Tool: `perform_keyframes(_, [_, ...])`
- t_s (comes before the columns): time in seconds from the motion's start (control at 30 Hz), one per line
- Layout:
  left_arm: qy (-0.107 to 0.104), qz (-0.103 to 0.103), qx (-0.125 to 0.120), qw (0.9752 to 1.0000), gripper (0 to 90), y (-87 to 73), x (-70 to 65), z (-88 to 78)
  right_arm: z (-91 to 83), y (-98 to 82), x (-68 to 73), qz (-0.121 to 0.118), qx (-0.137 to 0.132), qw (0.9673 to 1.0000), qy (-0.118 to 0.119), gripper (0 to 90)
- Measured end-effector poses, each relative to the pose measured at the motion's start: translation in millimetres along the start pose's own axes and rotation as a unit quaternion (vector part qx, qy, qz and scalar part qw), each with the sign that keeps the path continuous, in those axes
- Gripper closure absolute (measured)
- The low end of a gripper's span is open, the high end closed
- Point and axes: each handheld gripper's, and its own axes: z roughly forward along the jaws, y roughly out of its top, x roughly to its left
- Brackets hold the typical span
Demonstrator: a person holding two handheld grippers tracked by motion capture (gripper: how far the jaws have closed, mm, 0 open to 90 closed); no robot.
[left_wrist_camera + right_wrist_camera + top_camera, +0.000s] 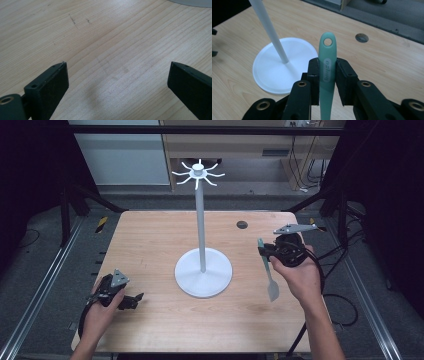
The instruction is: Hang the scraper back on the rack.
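You can make out one marking: a pale oval label moulded on the handle of the mint-green spatula (327,75), running lengthwise. Its letters look like "ozhuq", but you cannot read them with certainty.

Between my right jaws sits a mint spatula (327,72) — smooth, matt plastic or silicone, I can't tell which. Beyond them, the stand (283,63) looks satin white, and the tabletop (105,50) under my left jaws is pale, fine-grained wood — matt, lightly scuffed.
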Motion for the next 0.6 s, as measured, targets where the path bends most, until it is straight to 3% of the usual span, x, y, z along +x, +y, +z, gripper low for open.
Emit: perform_keyframes(0.6, [0.001, -0.001, 0.000, 1.0000, 3.2, -0.5, 0.6, 0.0, -22.2, 31.5, 7.8, -0.012, -0.074, 0.9972, -0.007, 74.5])
